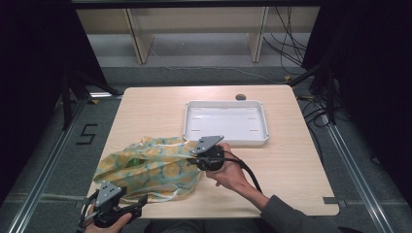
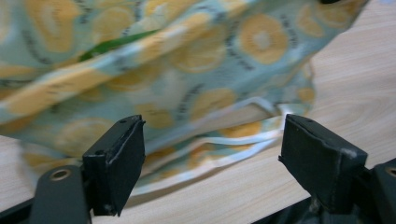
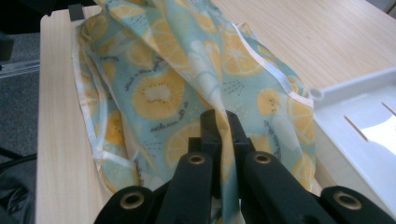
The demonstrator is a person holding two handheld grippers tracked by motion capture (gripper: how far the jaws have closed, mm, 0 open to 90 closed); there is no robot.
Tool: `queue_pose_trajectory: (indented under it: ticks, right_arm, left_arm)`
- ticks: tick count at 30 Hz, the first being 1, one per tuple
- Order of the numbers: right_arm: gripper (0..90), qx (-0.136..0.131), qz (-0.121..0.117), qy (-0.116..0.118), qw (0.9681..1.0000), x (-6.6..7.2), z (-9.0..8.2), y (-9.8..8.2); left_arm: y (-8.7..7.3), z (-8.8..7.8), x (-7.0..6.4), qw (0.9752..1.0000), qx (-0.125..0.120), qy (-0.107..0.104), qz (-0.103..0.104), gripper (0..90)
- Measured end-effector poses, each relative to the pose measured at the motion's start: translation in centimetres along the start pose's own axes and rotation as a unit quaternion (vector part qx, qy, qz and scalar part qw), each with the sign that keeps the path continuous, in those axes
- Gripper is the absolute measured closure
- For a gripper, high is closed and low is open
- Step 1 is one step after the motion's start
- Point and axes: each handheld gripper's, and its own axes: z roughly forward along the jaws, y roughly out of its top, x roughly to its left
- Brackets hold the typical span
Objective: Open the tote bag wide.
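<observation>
A light-blue cloth bag (image 1: 150, 167) printed with lemon slices lies crumpled on the front left of the wooden table (image 1: 291, 165). My right gripper (image 1: 191, 158) is shut on a fold of the bag's right edge, next to the tray; in the right gripper view the jaws (image 3: 223, 125) pinch the fabric (image 3: 159, 88) and draw it up. At the table's front left edge my left gripper (image 1: 140, 202) is open. In the left gripper view its jaws (image 2: 212, 154) stand wide apart just short of the bag (image 2: 187, 70) and its white-edged hem. Something green (image 2: 116, 44) shows through the bag.
A white, empty plastic tray (image 1: 187, 121) sits behind the bag at the table's middle, its near corner (image 3: 322, 93) close beside my right gripper. The table's edge runs just under the left gripper. Black cables trail from both grippers.
</observation>
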Motion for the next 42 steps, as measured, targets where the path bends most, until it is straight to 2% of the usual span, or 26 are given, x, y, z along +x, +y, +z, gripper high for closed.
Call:
queue_pose_trajectory:
  ticks: [3,6,7,8,12,13,15,16,20,21,22,23,25,26,28,29,30,31,32,33,34,35,38,40,41,42]
  right_arm:
    - [90.0,0.000,-0.007,-0.004,1.0000,-0.4,-1.4,-0.8]
    - [90.0,0.003,0.007,-0.008,0.9999,-0.5,-2.4,-1.6]
    - [90.0,0.003,0.011,-0.007,0.9999,-0.8,-3.3,-2.4]
    - [90.0,0.004,0.015,-0.007,0.9999,-0.9,-3.7,-2.8]
    - [90.0,0.010,0.021,-0.010,0.9997,-1.1,-5.4,-4.2]
    - [90.0,0.010,0.017,-0.007,0.9998,-1.2,-5.9,-4.6]
    - [90.0,0.010,0.031,-0.015,0.9994,-1.3,-6.9,-5.3]
    - [90.0,0.009,0.036,-0.017,0.9992,-1.3,-7.4,-5.6]
    - [90.0,0.009,0.048,-0.021,0.9986,-1.6,-9.2,-6.9]
    - [90.0,0.010,0.046,-0.022,0.9987,-1.7,-9.5,-7.2]
    - [90.0,0.011,0.049,-0.025,0.9984,-1.8,-10.0,-7.5]
    - [90.0,0.008,0.053,-0.029,0.9982,-1.9,-10.3,-7.9]
    - [90.0,0.013,0.062,-0.034,0.9974,-2.1,-11.2,-8.5]
    - [90.0,0.010,0.066,-0.038,0.9971,-2.1,-11.5,-8.8]
    - [90.0,0.011,0.073,-0.041,0.9964,-2.2,-12.1,-9.4]
    - [90.0,0.011,0.077,-0.042,0.9961,-2.3,-12.4,-9.7]
    - [90.0,0.011,0.077,-0.042,0.9961,-2.3,-12.4,-9.7]
    - [90.0,0.013,0.082,-0.047,0.9954,-2.5,-13.0,-10.2]
    - [90.0,0.013,0.082,-0.047,0.9954,-2.5,-13.0,-10.2]
    - [90.0,0.010,0.079,-0.046,0.9957,-2.6,-13.2,-10.5]
    - [90.0,0.010,0.089,-0.053,0.9945,-2.8,-13.9,-11.0]
    - [90.0,0.012,0.098,-0.057,0.9935,-2.9,-14.2,-11.3]
    - [90.0,0.012,0.104,-0.070,0.9921,-3.3,-15.1,-12.4]
    - [90.0,0.012,0.116,-0.074,0.9904,-3.5,-15.6,-13.1]
    - [90.0,0.013,0.122,-0.077,0.9894,-3.5,-15.9,-13.5]
    - [90.0,0.019,0.131,-0.072,0.9886,-3.5,-16.3,-13.7]
  left_arm:
    - [0.0,0.0,-0.2,1.0000,0.001,0.006,-0.005,21.1]
    - [0.0,-0.1,-0.3,0.9999,0.004,0.009,-0.004,21.5]
    - [0.0,0.1,-0.2,1.0000,-0.002,0.001,0.010,21.6]
    - [0.0,0.0,-0.4,1.0000,0.002,0.005,0.000,21.8]
    - [0.0,-0.1,-0.8,1.0000,0.005,0.006,0.003,22.6]
    - [0.0,0.2,-0.7,0.9998,0.001,-0.002,0.019,22.8]
    - [0.0,0.2,-0.8,0.9998,0.006,-0.002,0.017,22.9]
    - [0.0,0.1,-0.7,0.9993,0.016,0.001,0.033,23.0]
    - [0.1,0.5,-1.3,0.9996,0.017,0.000,0.024,23.0]
    - [0.3,0.7,-1.0,0.9986,0.017,-0.013,0.048,23.0]
    - [0.2,0.7,-1.4,0.9994,0.016,-0.006,0.031,23.0]
    - [0.4,0.9,-1.2,0.9981,0.017,-0.012,0.058,23.1]
    - [0.6,0.8,-1.1,0.9972,0.032,-0.010,0.068,23.2]
    - [0.6,1.2,-1.3,0.9983,0.013,-0.019,0.054,23.3]
    - [0.6,1.2,-1.6,0.9989,0.018,-0.013,0.040,23.3]
    - [0.9,1.5,-1.3,0.9967,0.017,-0.025,0.076,23.3]
    - [0.9,1.5,-1.3,0.9967,0.017,-0.025,0.076,23.3]
    - [0.9,1.5,-1.9,0.9985,0.017,-0.020,0.047,23.3]
    - [0.9,1.5,-1.9,0.9985,0.017,-0.020,0.047,23.3]
    - [1.1,1.4,-1.6,0.9965,0.030,-0.021,0.074,23.3]
    - [1.1,1.8,-1.8,0.9964,0.020,-0.032,0.076,23.2]
    - [1.2,1.8,-2.2,0.9976,0.019,-0.030,0.060,23.1]
    - [1.5,2.3,-2.4,0.9958,0.013,-0.043,0.080,23.1]
    - [1.8,2.3,-2.8,0.9955,0.020,-0.045,0.081,23.1]
    - [1.8,2.4,-3.1,0.9962,0.021,-0.053,0.066,23.1]
    - [2.2,2.6,-2.8,0.9919,0.012,-0.061,0.111,23.2]
